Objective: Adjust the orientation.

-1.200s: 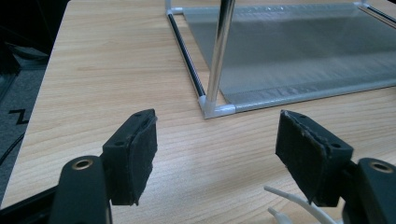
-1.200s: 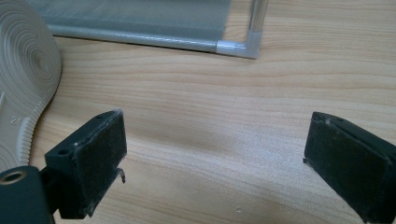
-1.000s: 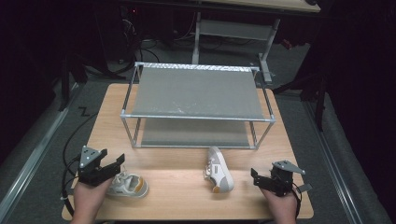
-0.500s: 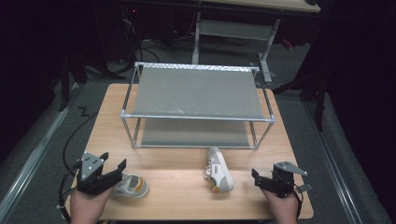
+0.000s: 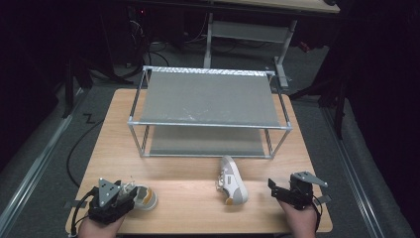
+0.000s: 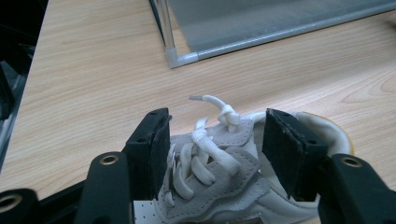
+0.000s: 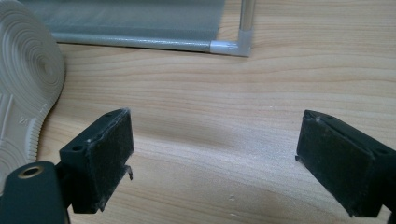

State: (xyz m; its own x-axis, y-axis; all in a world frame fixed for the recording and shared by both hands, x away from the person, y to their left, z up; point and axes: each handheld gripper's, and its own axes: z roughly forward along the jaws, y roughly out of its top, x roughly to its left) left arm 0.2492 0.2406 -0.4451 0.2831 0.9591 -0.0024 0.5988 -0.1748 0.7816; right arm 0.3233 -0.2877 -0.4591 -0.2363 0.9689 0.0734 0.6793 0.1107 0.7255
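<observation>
A white lace-up shoe (image 5: pixel 144 197) (image 6: pixel 219 158) stands upright near the table's front left. My left gripper (image 5: pixel 128 194) (image 6: pixel 217 128) straddles its laced top, one pad on each side and close to the upper. Its jaws have just been closing around the shoe, and I see no firm press. A second white shoe (image 5: pixel 233 184) lies on its side at front centre, its ribbed sole (image 7: pixel 23 93) showing at the left of the right gripper view. My right gripper (image 5: pixel 283 191) (image 7: pixel 215 140) rests wide open over bare wood to the right of that shoe.
A two-tier metal rack (image 5: pixel 208 125) with grey shelves fills the middle and back of the wooden table (image 5: pixel 188 210). Its front corner posts (image 6: pixel 180 58) (image 7: pixel 231 46) stand ahead of each gripper. Dark floor, cables and stands surround the table.
My left gripper has come down toward the table's front edge and over the left shoe, and its jaws have narrowed around the laces. The right gripper and second shoe are unmoved.
</observation>
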